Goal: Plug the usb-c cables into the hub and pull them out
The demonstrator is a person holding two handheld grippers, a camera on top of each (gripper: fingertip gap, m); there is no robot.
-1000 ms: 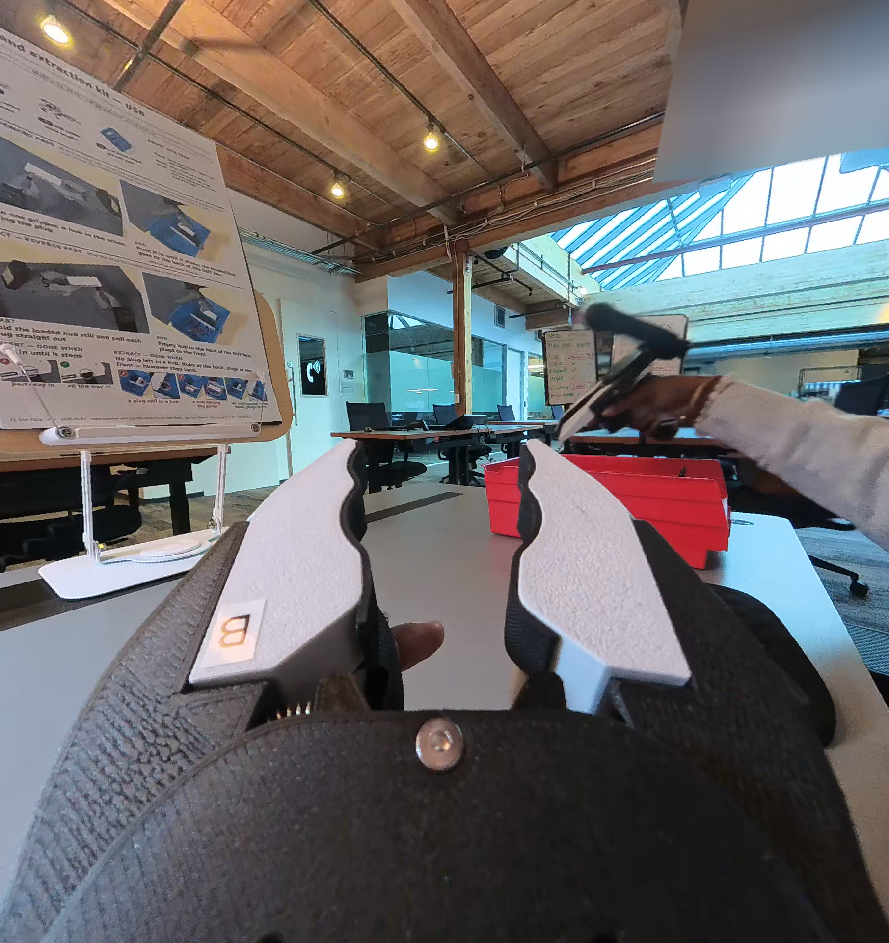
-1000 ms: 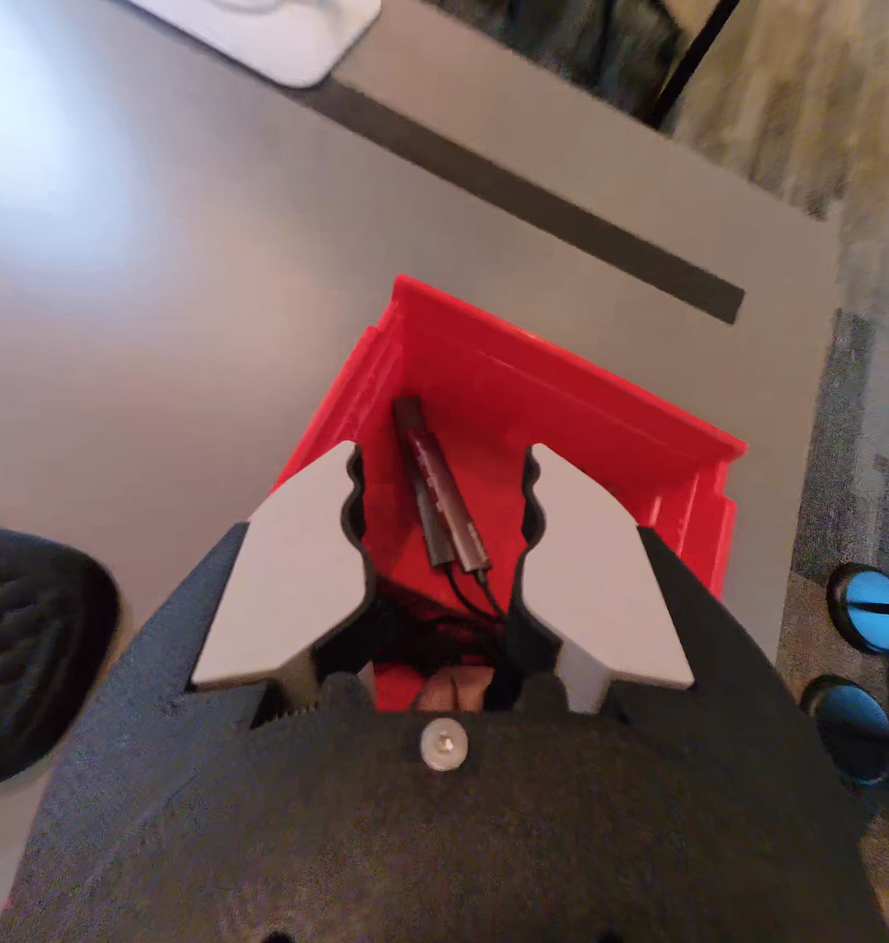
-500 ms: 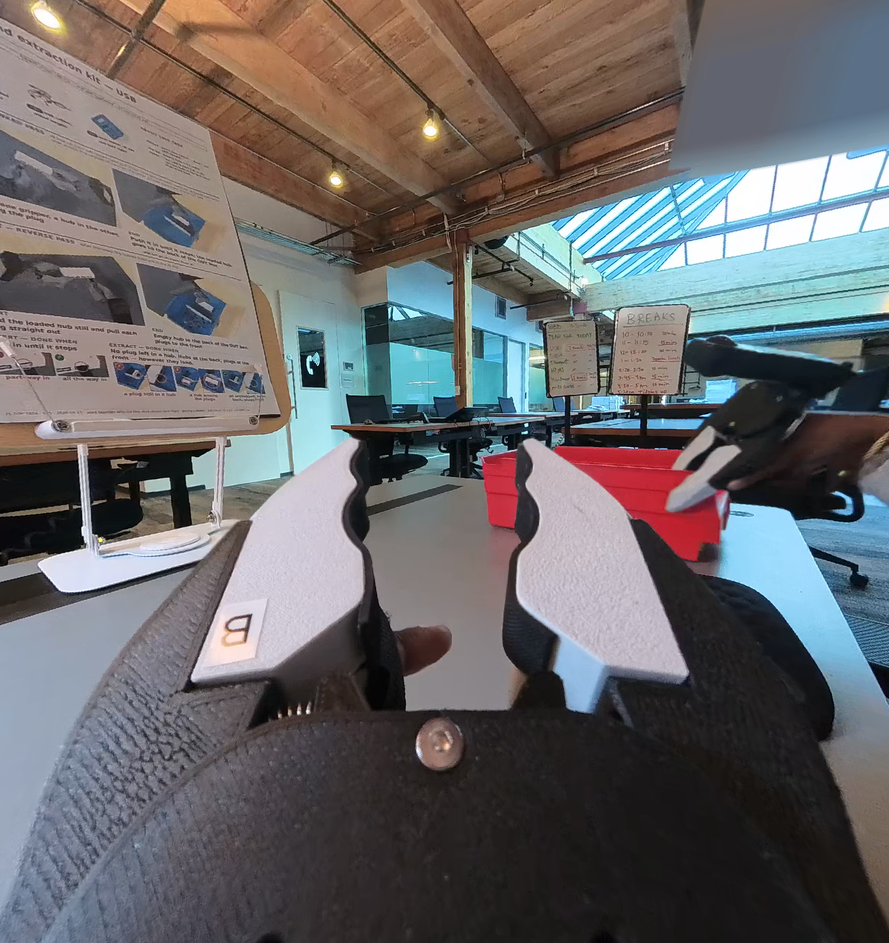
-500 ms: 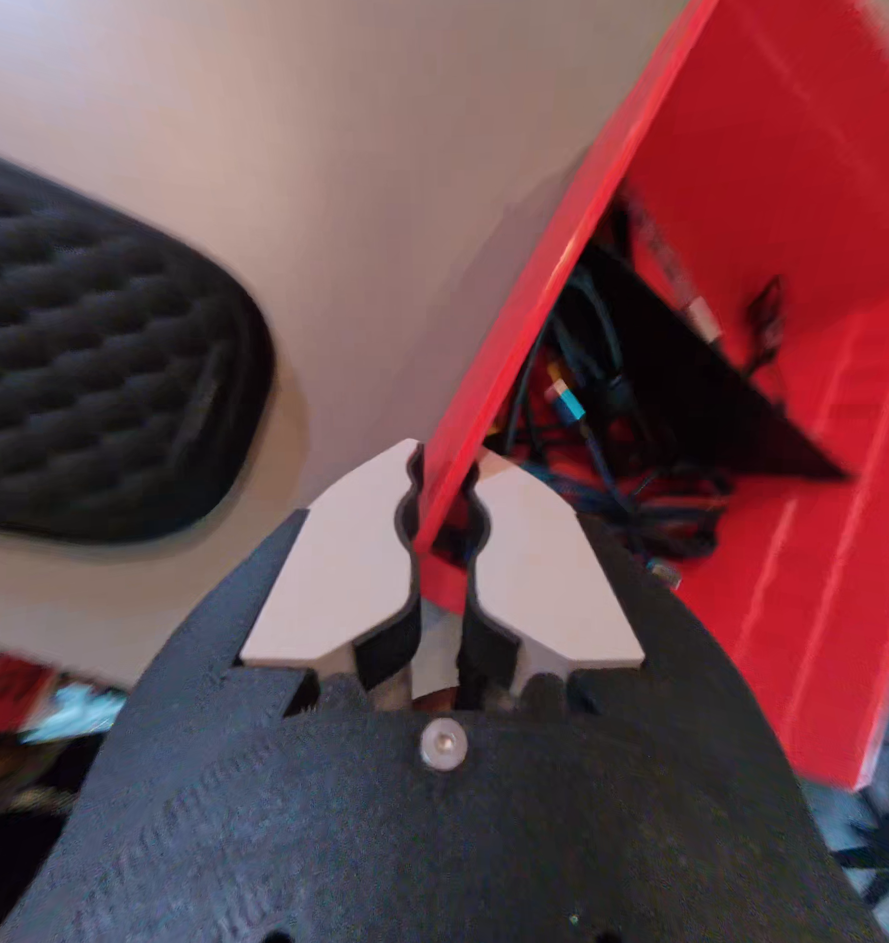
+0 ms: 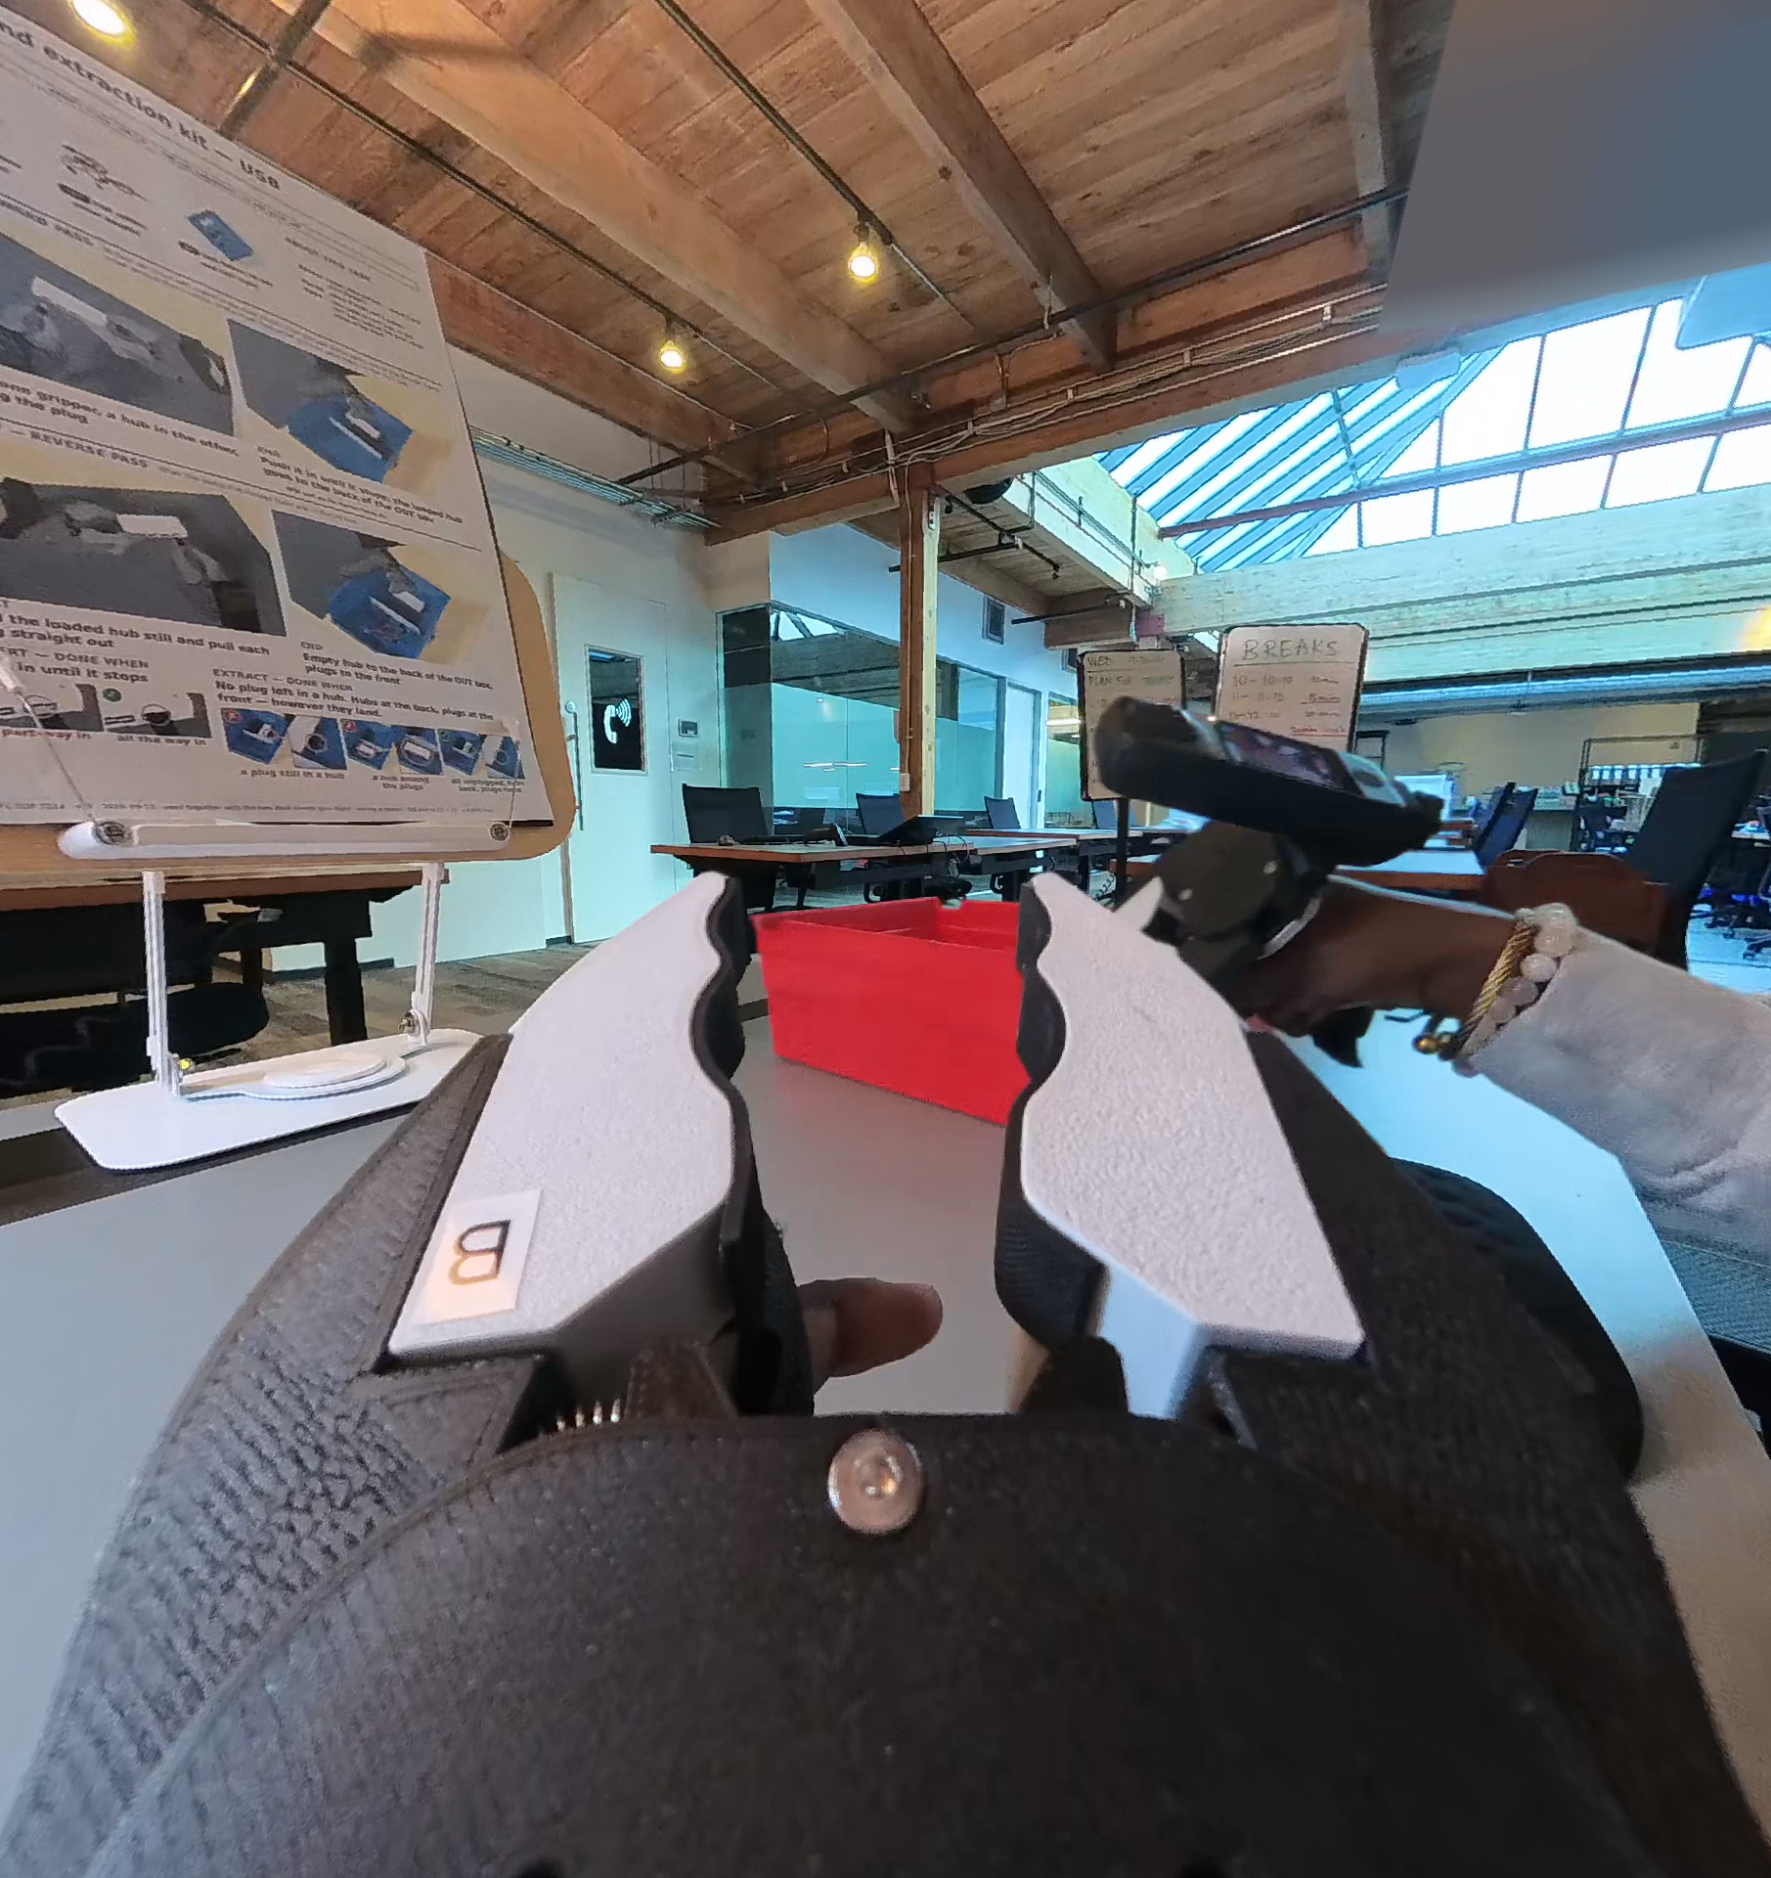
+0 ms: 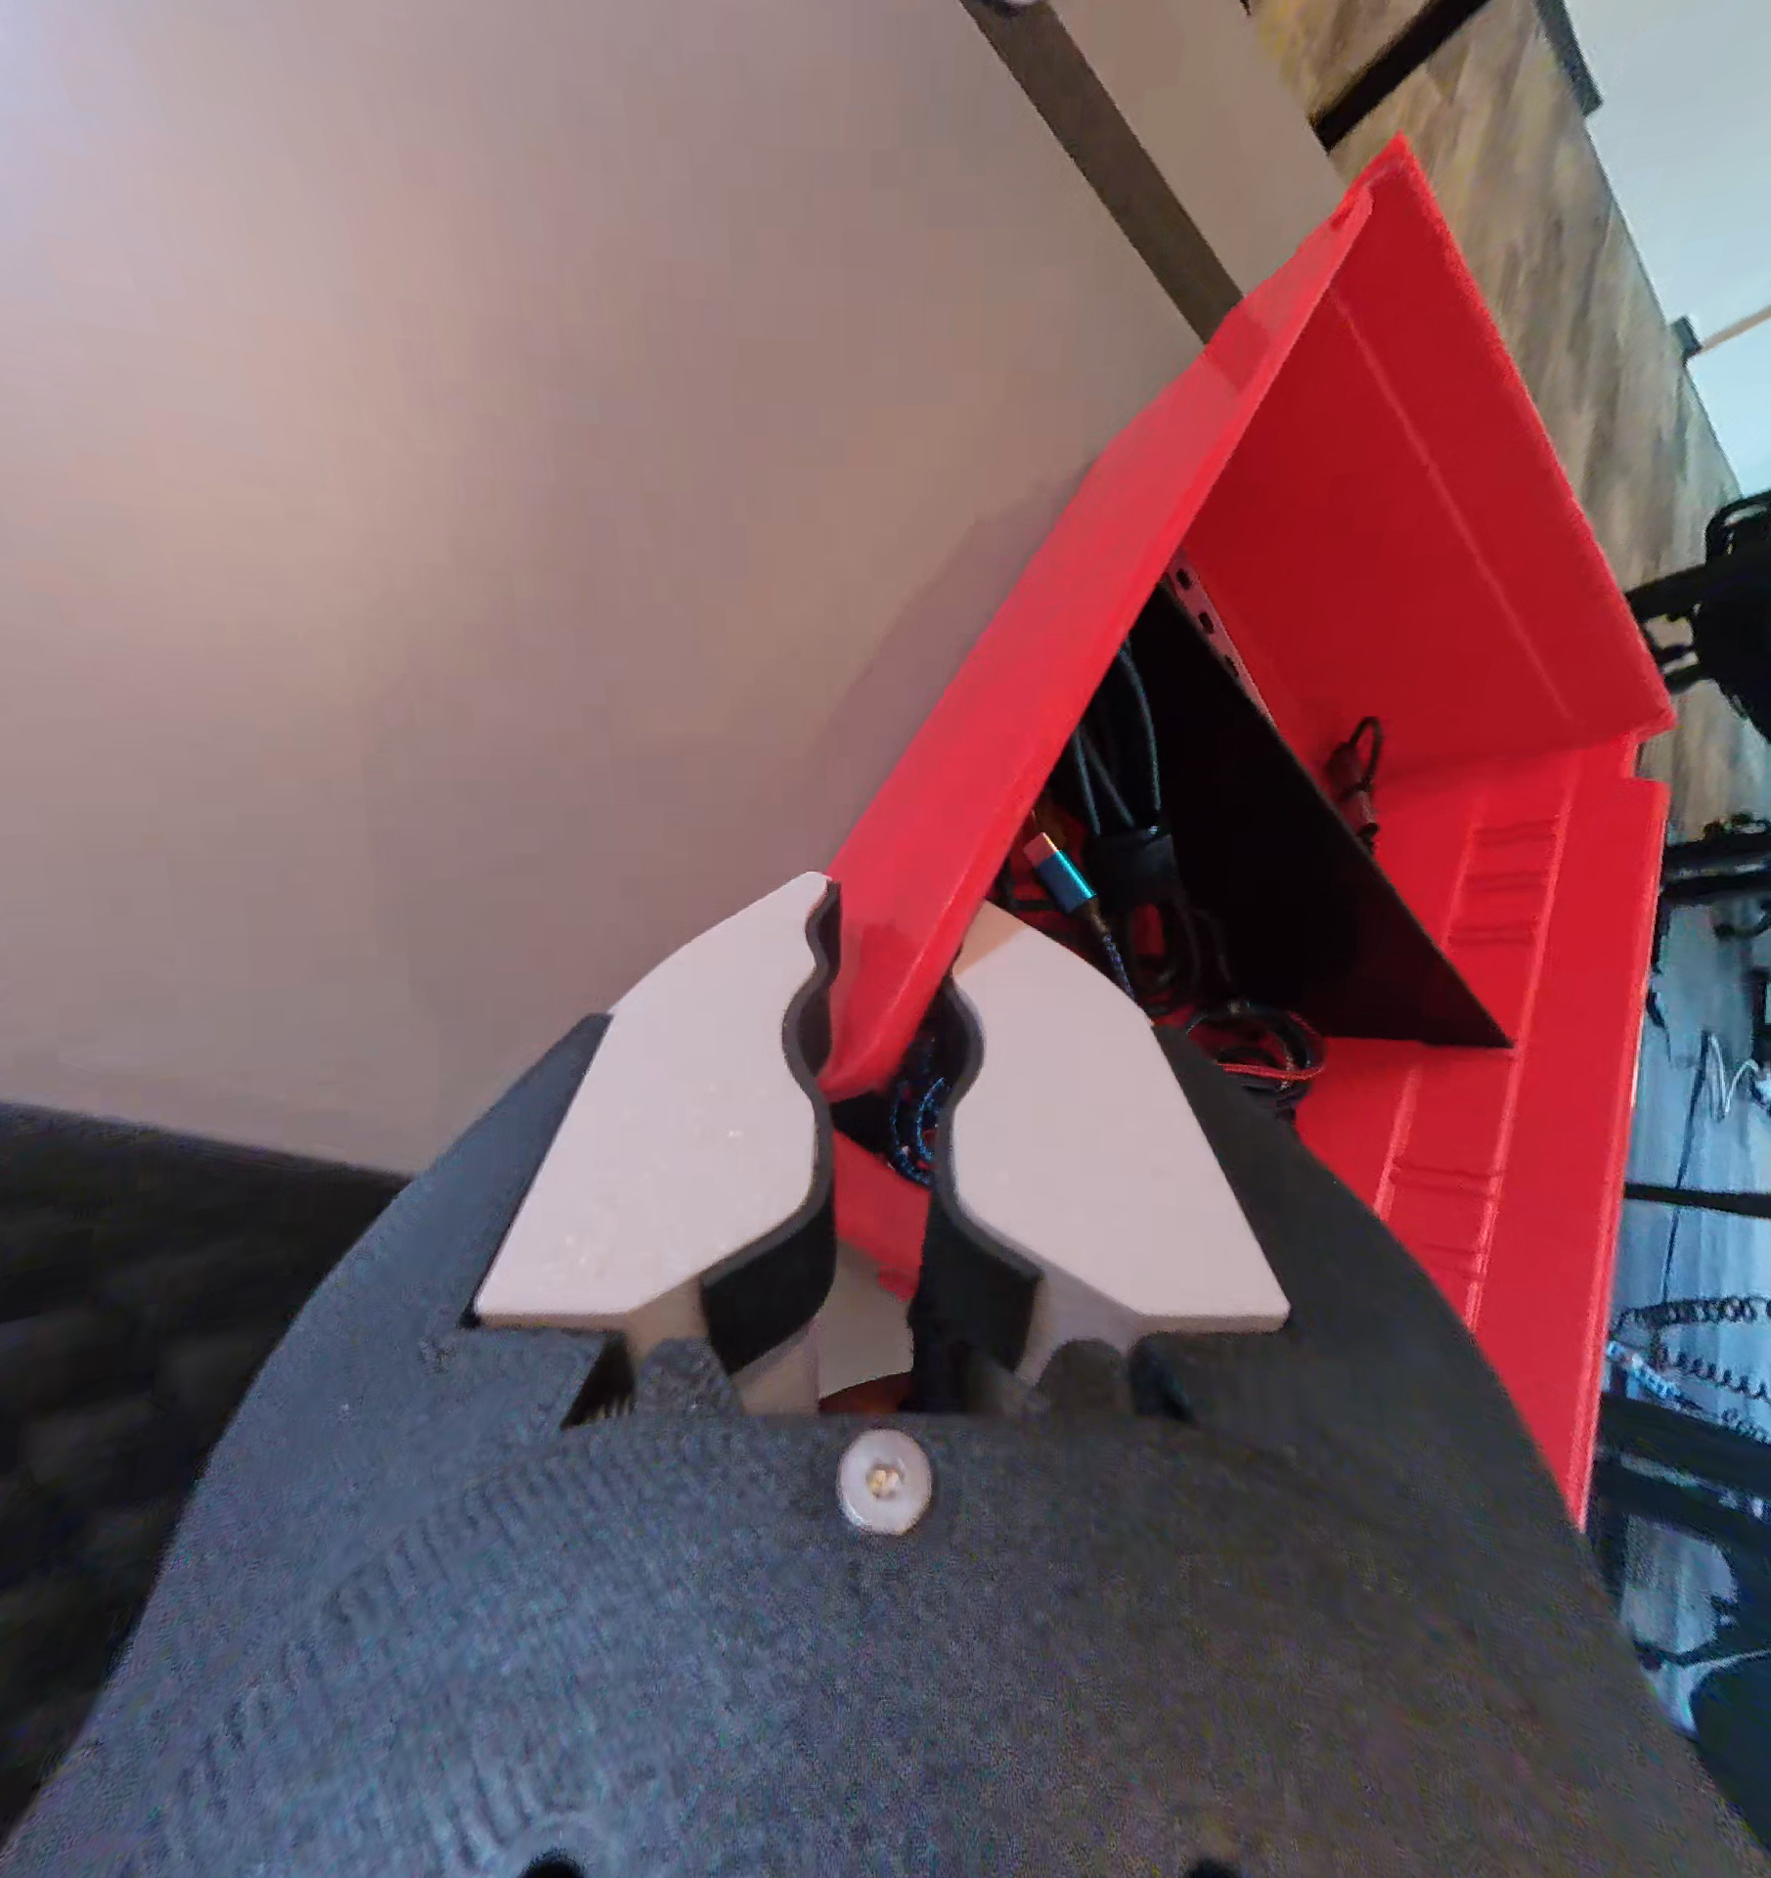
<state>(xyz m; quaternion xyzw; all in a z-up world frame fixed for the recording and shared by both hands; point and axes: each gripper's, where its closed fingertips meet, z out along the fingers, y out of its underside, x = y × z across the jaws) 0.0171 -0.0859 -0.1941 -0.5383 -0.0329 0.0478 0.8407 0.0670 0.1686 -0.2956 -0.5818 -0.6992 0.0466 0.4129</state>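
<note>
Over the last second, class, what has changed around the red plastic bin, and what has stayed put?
The right gripper dropped from above the red plastic bin, closed onto its side wall, and the bin has shifted left across the grey table. The left gripper stayed open and empty.

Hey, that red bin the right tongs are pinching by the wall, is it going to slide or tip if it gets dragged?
The red bin will probably slide readily: the grey table looks smooth. Its thin plastic wall may flex where the right tongs clamp it. Tipping seems unlikely, since it sits low and wide, but the loose cables inside may shift.
</note>
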